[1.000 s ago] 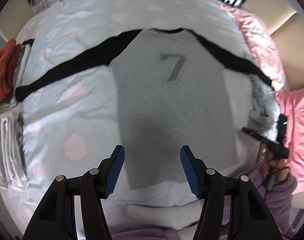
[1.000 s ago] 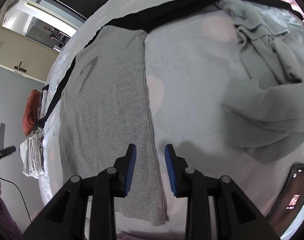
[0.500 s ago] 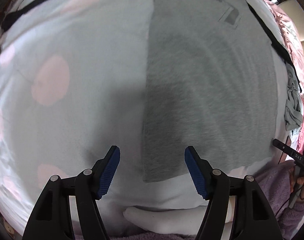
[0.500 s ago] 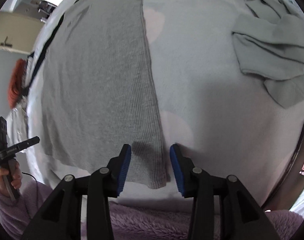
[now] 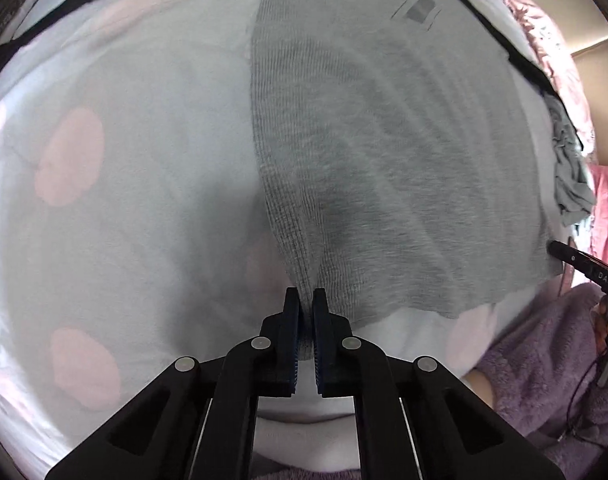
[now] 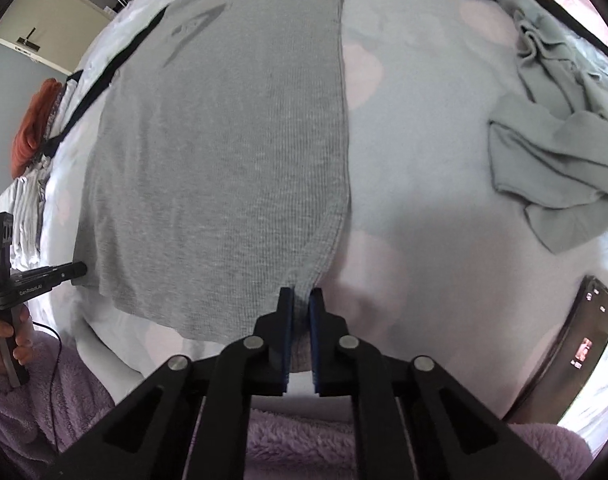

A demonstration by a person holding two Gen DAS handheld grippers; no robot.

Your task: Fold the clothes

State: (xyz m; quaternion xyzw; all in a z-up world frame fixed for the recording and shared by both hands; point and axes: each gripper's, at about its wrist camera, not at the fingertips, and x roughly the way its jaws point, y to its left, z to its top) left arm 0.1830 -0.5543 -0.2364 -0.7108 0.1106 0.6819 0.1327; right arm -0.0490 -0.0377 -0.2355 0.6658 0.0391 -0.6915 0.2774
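Grey ribbed knit shirt with black sleeves [image 5: 384, 140] lies flat, face up on the bed, both bottom hem corners bunched up.

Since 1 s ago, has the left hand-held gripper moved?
Yes. The left hand-held gripper came down and forward onto the grey shirt, now shut on its near left corner.

Both wrist views look forward, close over the same gray shirt [image 5: 384, 160].

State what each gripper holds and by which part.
Both grip the grey shirt at its bottom hem: left gripper on the left corner, right gripper on the right corner.
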